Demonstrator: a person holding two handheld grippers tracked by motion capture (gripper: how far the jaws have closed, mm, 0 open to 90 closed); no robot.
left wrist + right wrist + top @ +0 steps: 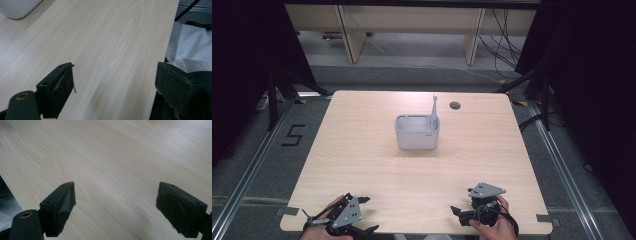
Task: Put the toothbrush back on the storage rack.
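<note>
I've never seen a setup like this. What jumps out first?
A white holder stands alone mid-table with a pale toothbrush sticking upright from its right end. At the near edge of the wooden table, a person holds the left gripper and right gripper, both with jaws spread wide and holding nothing.

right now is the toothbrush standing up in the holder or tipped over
Upright. The toothbrush stands in the right end of the white holder, its head rising above the rim.

white caddy (pixel 18 8) — cut off at top-left edge | toothbrush (pixel 434 107) head — too small to tell
</note>
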